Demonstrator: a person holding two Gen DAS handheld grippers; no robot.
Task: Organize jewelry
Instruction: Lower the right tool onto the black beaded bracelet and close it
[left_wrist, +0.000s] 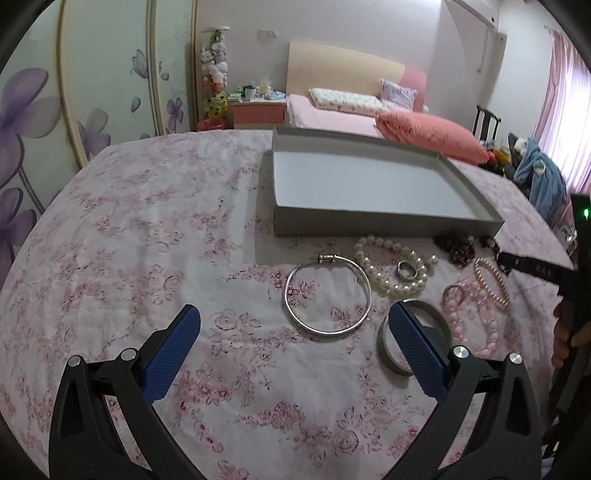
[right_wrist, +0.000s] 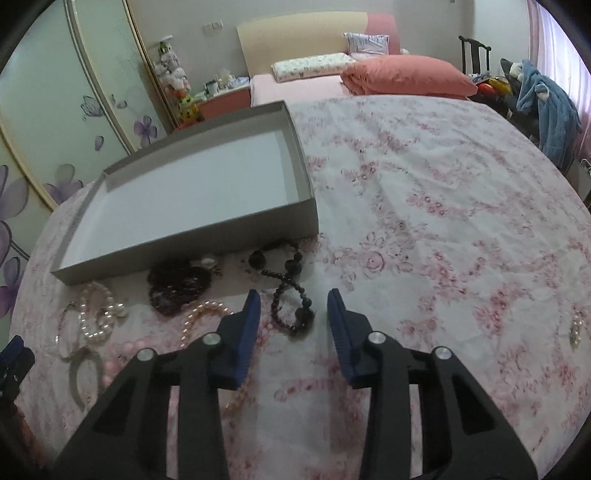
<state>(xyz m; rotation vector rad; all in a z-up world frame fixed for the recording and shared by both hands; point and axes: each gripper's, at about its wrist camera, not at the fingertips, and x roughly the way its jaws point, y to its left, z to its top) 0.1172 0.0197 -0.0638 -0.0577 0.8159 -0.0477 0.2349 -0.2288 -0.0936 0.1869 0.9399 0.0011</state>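
Observation:
A shallow grey tray (left_wrist: 388, 225) (right_wrist: 184, 254) lies on the floral cloth with nothing in it. In front of it are a thin silver bangle (left_wrist: 334, 331), a white pearl bracelet (left_wrist: 369, 266) around a ring (left_wrist: 408, 271), a wide grey bangle (left_wrist: 384, 347), pink bead bracelets (left_wrist: 491, 282) and a dark red bracelet (right_wrist: 177, 288). My left gripper (left_wrist: 293, 312) hangs wide open over the silver bangle, one finger covering part of the wide bangle. My right gripper (right_wrist: 293, 295) is open; a black bead bracelet (right_wrist: 276, 306) lies between its fingers, and the pads are clear of it.
The table wears a pink floral cloth (right_wrist: 424, 221), bare to the right of the tray. A small pale trinket (right_wrist: 574, 328) lies near the right edge. Behind are a bed with a salmon pillow (left_wrist: 432, 134), a chair draped in blue clothing (left_wrist: 543, 177) and flowered wardrobe doors (left_wrist: 44, 122).

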